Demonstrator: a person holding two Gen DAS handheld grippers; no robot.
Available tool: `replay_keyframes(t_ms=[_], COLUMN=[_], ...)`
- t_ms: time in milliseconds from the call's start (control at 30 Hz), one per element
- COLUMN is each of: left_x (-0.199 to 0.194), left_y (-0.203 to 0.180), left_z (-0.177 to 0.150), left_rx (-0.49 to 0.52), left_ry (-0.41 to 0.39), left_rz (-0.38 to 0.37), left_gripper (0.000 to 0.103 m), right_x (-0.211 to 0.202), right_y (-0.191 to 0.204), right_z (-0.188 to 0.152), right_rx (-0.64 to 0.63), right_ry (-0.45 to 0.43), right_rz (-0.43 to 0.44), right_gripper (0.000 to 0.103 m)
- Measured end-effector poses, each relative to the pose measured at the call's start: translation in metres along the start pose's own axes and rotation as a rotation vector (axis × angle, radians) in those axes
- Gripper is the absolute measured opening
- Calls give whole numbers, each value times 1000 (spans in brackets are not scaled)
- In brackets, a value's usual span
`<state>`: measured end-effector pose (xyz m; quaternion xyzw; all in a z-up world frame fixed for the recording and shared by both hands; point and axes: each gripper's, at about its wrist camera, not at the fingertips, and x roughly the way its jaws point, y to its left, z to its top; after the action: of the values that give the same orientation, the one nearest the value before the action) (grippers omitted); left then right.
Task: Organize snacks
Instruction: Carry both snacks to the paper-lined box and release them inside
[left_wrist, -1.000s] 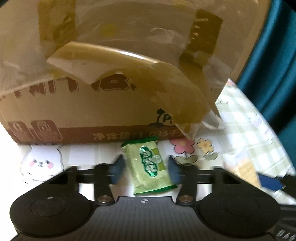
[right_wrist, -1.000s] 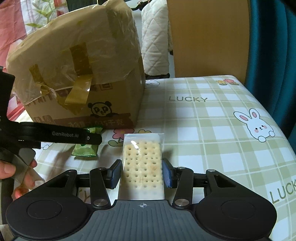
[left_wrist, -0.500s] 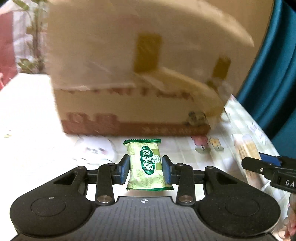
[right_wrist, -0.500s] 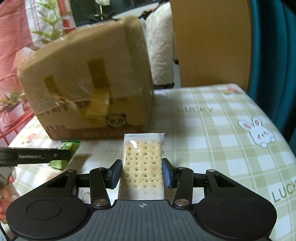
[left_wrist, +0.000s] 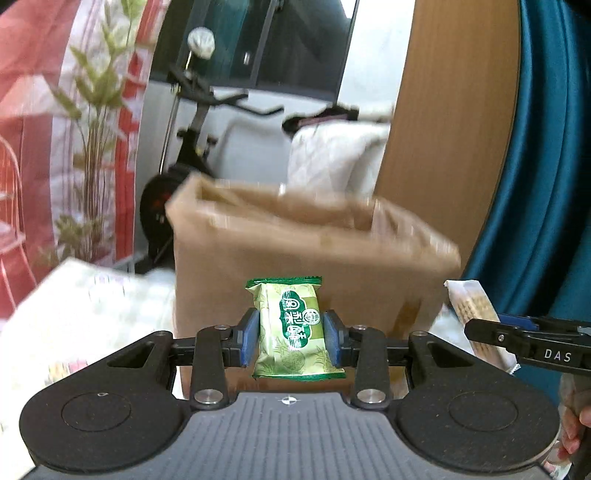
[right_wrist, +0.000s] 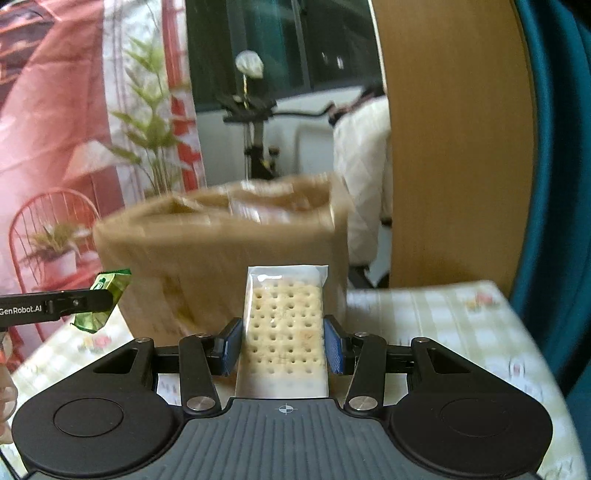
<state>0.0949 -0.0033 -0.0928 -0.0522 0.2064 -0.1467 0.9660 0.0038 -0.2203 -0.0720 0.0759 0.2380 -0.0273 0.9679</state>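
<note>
Two snacks hang in the air before an open cardboard box (left_wrist: 314, 266), each pinched in its own set of tongs. The left gripper (left_wrist: 291, 341) is clamped on a green-wrapped pastry (left_wrist: 293, 332), its blue pads pressing both long edges of the wrapper. The right gripper (right_wrist: 282, 350) is clamped on a clear-wrapped packet of crackers (right_wrist: 284, 328), held upright between its pads. Both packets sit on the near side of the box, below its rim. From the left camera the crackers appear beside the box's right corner, while from the right camera the green pastry shows beside the box's left flank. The box stands on a table covered in a checked cloth (right_wrist: 443, 325), and its top looks open, with pale wrapped items dimly visible inside, though blur hides what they are. A potted plant (right_wrist: 151, 140) and an exercise bike (left_wrist: 192, 147) stand beyond the box.

The step in hand appears to be the carry: both snacks are off the table and being brought to the box, with neither yet above its opening. The next move likely calls for raising each packet clear of the near rim, bringing it over the opening, and only then loosening the grip. The two tools are close beside each other, so they may need to go one at a time to avoid knocking together at the opening.
</note>
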Motion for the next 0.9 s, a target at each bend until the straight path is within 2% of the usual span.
replay_keyframes(t_ms=[167,400,600,733,900], left_x=[10,48,90,97,97], left_y=[-1,12,31,39,39], left_z=[35,85,100,97,93], left_rx=[-1,-6,2,2,33], left_ry=[-68,-53,16,47,76], left_rz=[0,-13,22,26,30], left_gripper=[39,39,39,39,40], right_x=[12,69,121,144,153], right_y=[12,27,45,50,50], right_z=[49,109,124,121,112], right_rx=[-54,-83,-102,-93,-84], right_ry=[-65,-83,-35,7,32], right_rz=[33,69,71,67,55], right_gripper=[43,42,42,43,44])
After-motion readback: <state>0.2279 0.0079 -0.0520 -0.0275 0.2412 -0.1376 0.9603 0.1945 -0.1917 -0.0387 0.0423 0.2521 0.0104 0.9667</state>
